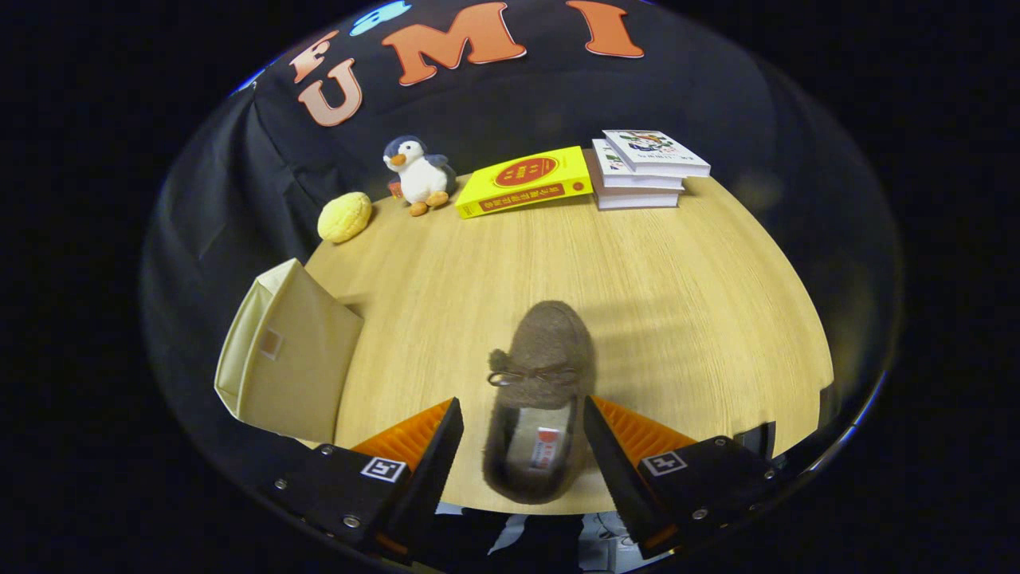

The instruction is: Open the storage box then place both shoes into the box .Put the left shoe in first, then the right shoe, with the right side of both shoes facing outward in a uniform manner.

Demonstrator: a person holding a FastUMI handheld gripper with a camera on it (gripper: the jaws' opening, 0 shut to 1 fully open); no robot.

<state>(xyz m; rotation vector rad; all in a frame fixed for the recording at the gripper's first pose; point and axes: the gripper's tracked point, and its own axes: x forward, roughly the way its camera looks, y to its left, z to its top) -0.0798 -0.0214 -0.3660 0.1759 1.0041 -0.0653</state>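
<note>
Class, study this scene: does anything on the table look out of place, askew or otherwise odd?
Only one brown shoe is seen, its heel overhanging the table edge between the open gripper fingers. The beige storage box also juts past the edge. The books and toys sit tidy.

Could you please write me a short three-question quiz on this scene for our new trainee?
1. True or false: the gripper is shut on the brown shoe.
2. Which thing lies nearest the toy penguin? A) the white book stack B) the yellow book C) the beige storage box
3. Fill in: the shoe's toe points ____ the gripper.

Key
1. False: the fingers stand open, the shoe's heel part lying between them, with a gap at least on one side.
2. B.
3. Away from.
</note>
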